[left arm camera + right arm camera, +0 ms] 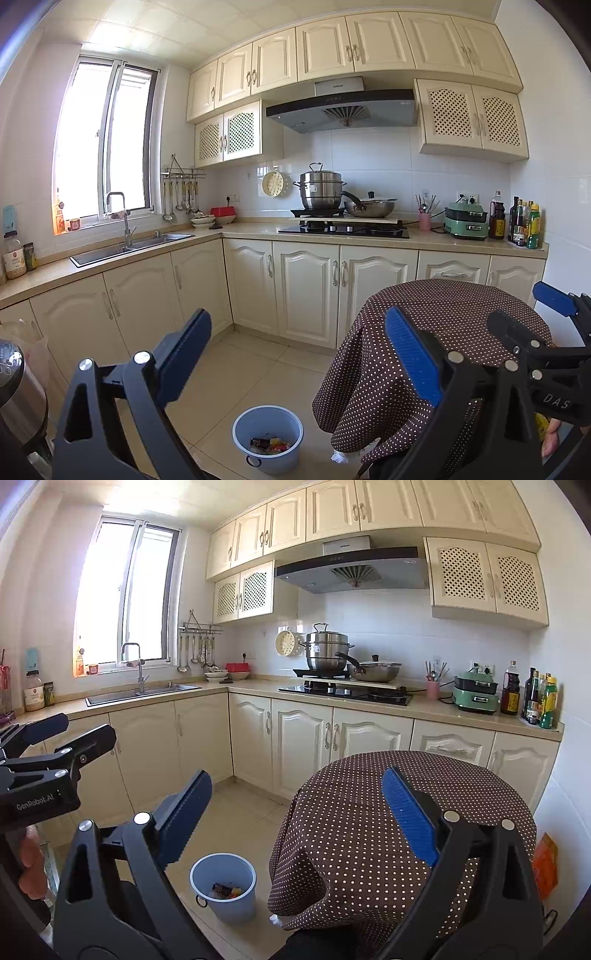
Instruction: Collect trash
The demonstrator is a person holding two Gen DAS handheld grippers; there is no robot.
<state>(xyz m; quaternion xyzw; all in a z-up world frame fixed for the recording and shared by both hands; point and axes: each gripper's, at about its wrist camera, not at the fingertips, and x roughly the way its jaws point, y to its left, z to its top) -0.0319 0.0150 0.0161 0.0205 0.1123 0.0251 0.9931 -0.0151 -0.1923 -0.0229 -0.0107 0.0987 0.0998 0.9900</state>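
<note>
Both the left gripper (297, 356) and the right gripper (297, 812) are spread wide and empty. The blue bin (223, 891), already holding wrappers, stands on the floor just beside the dotted tablecloth (369, 812). No loose trash shows, so scanning around the bin first seems wise.

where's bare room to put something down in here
Free: the tablecloth top, the floor between bin and cabinets, and the counter between sink and hob. Crowded: the counter's right end with bottles.
</note>
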